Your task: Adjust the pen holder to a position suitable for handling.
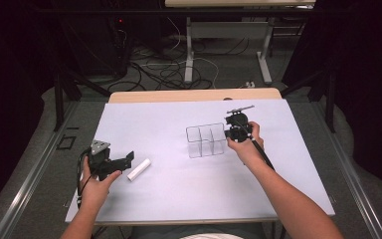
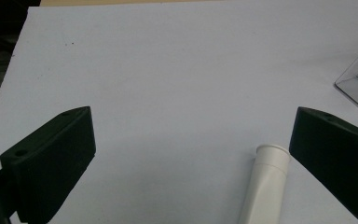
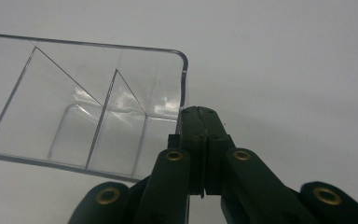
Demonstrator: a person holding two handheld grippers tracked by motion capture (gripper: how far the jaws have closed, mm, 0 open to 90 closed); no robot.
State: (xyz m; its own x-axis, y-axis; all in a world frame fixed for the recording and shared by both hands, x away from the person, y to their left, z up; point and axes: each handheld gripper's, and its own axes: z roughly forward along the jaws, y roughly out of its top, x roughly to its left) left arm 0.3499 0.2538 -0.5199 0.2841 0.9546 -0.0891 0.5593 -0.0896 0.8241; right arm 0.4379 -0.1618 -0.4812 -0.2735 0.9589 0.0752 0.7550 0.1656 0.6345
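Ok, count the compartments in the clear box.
3: the clear box has one long compartment on its left and two smaller ones on its right, far and near. The right gripper is shut on its right wall.

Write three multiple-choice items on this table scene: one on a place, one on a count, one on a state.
1. Where does the white tube lie?
A. Inside the clear box
B. On the table by the left claw
C. Under the right hand

2. How many compartments does the clear box have?
A. Three
B. One
C. Six

3. How stands the right claw?
A. Wide open above the tube
B. Shut on the box's wall
C. Lying loose on the table

Key: 1 B, the tube lies beside the open left claw; 2 A, the dividers part it in three; 3 B, its jaws pinch the wall's rim.
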